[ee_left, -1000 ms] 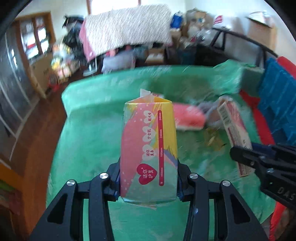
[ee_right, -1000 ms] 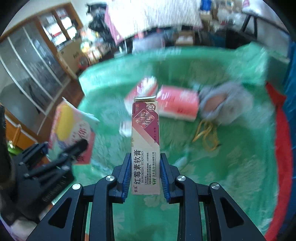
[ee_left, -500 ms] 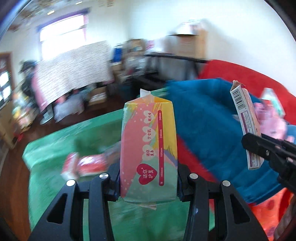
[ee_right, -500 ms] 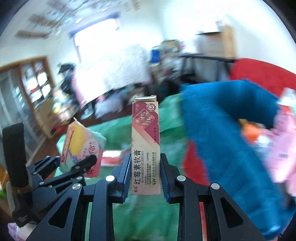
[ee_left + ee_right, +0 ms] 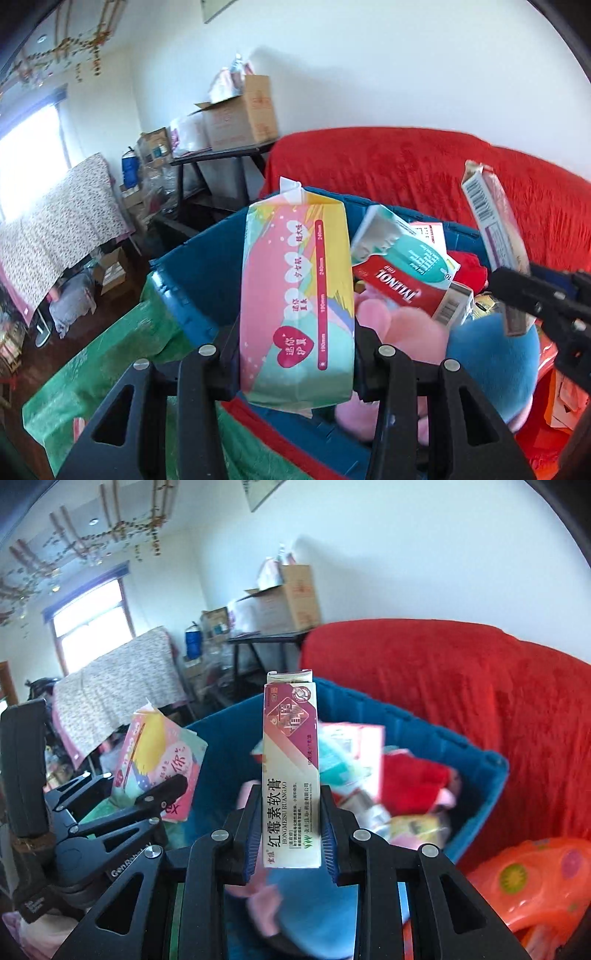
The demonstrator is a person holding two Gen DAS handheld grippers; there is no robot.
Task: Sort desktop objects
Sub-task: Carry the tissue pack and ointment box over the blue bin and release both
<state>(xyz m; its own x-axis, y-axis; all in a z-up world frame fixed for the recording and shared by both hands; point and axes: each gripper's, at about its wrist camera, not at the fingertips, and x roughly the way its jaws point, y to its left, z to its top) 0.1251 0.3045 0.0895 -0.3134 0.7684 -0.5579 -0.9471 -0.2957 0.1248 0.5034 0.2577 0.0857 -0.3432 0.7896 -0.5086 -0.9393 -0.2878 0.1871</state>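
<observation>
My left gripper (image 5: 295, 354) is shut on a pastel pack of sanitary pads (image 5: 295, 299), held upright over the near rim of a blue bin (image 5: 184, 273). My right gripper (image 5: 291, 830) is shut on a tall ointment box (image 5: 290, 771) with red and white print, upright above the same blue bin (image 5: 476, 794). The bin holds several boxes and soft toys, among them a red Tylenol box (image 5: 402, 291) and a teal box (image 5: 402, 251). The right gripper with the ointment box (image 5: 491, 229) shows at the right of the left wrist view; the pad pack (image 5: 159, 757) shows at the left of the right wrist view.
A red blanket-covered sofa (image 5: 424, 173) rises behind the bin. A green cloth (image 5: 122, 354) lies lower left. An orange plastic bag (image 5: 528, 882) sits beside the bin at lower right. A black table with cardboard boxes (image 5: 240, 114) stands against the far wall.
Both grippers swung away from the green cloth, rising and turning right, and now hang over the blue bin by the red sofa. Each still grips its item.
</observation>
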